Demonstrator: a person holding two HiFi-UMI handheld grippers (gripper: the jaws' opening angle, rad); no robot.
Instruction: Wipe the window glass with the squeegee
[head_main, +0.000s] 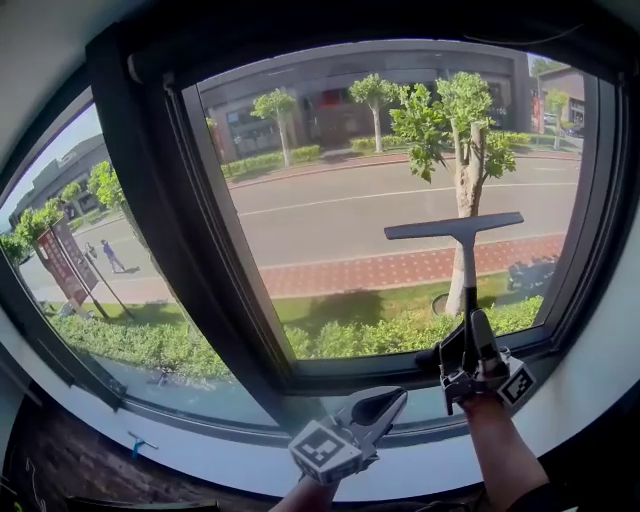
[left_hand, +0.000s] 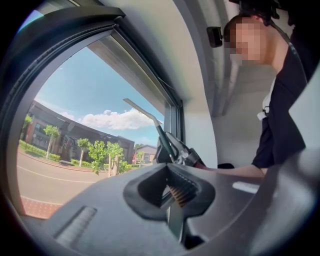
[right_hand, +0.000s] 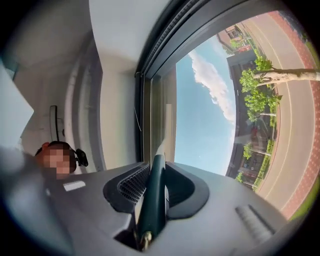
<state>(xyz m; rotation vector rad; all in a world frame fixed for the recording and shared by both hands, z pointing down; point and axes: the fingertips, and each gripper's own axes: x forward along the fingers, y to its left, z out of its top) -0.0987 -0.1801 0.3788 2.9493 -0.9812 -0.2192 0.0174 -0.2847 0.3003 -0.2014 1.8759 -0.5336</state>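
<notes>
While my right gripper (head_main: 470, 330) is clenched on the lower end of the squeegee (head_main: 462, 250), its dark handle runs straight up and away from my jaws, so the long axis of the handle stands upright against the window glass (head_main: 340, 190). In the right gripper view the handle (right_hand: 152, 197) lies squarely in the groove between the two pads, gripped firmly on both sides. The blade crosses the top of the handle, nearly level with its right end a touch higher, over the lower right part of the pane and closer to the right edge of the frame than to the centre post. I judge the rubber to be at or very near the glass, though I cannot tell for certain.

My left gripper (head_main: 385, 405) hangs lower and to the left, by the bottom edge of the window frame (head_main: 330, 375), well apart from the blade; its jaws are pressed together on nothing. The right hand alone carries the tool, so any stroke would follow the handle's line, with the blade kept flat to the pane.
</notes>
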